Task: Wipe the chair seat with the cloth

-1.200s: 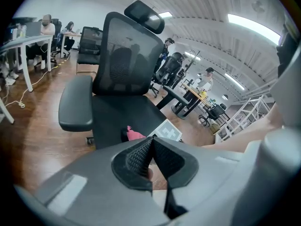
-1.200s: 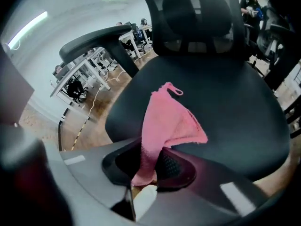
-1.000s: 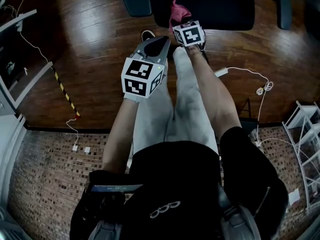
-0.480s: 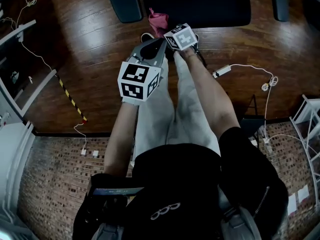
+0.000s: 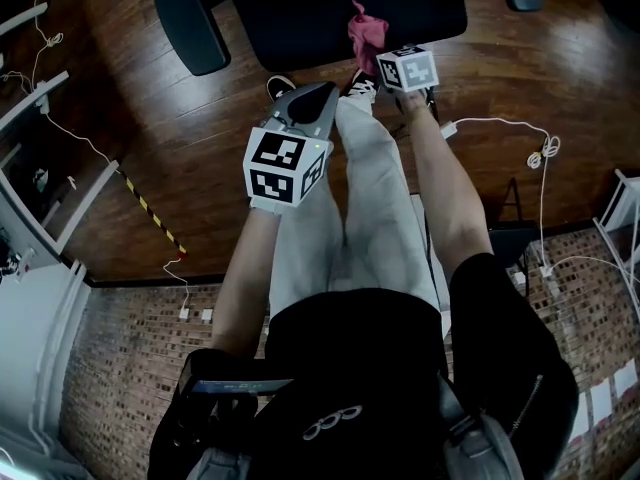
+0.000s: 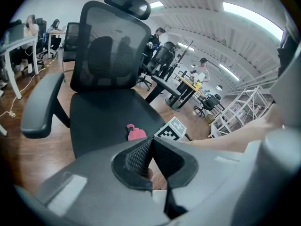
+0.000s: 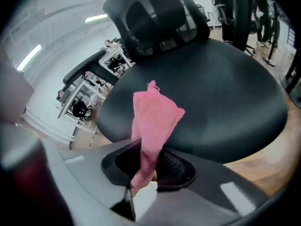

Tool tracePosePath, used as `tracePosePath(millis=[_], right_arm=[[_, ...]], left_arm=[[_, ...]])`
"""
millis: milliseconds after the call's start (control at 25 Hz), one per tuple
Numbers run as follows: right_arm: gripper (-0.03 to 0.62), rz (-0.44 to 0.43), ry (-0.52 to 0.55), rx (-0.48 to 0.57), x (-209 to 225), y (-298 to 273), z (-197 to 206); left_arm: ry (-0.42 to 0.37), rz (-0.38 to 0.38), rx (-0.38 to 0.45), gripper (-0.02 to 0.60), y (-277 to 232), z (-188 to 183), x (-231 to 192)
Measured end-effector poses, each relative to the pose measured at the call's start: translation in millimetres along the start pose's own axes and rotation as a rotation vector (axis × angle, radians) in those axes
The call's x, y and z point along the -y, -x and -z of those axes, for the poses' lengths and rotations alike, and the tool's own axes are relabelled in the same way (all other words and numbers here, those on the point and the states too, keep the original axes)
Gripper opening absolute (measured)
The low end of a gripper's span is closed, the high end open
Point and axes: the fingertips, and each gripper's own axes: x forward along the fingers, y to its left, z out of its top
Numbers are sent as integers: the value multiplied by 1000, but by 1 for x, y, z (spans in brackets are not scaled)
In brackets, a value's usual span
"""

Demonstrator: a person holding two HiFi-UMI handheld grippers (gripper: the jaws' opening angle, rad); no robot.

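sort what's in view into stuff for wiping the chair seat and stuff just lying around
For the job:
- pink cloth, pinched in the fingers of the right gripper
- black chair seat
- left gripper, shut and empty

Lying about:
- white cable on the floor
- yellow-black striped tape on the floor

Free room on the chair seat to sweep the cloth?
The seat is bare from the cloth back to the backrest and sideways toward the armrest. Crowded only at the front edge: right gripper, shut on the cloth.

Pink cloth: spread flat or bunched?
Bunched: the pink cloth is gathered in folds in the right gripper, jaws shut on it, at the front edge of the chair seat.
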Motion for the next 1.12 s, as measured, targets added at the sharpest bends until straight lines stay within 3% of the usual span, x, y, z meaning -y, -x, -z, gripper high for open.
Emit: tracePosePath(millis=[320,480,600,720,880,1120], right_arm=[[67,100,-20,33,98,60,0],[67,215,-43,-5,156,92,17],[67,327,-183,-16,203,124,35],[67,370,-317,17,226,153,38],[67,355,-361,79,198,186,29],[67,241,-296,159,56,220,28]], left_arm=[[-43,14,-26,-6,-27,-14,31],[-65,10,-30,-6,-26,-24,42],[-78,0,-34,-6,-17,-30,46],[-84,-12,-21,-6,-5,-39,42],[-72,-11,9,-6,20,-48,39],[-47,24,62,-6,92,-42,54]])
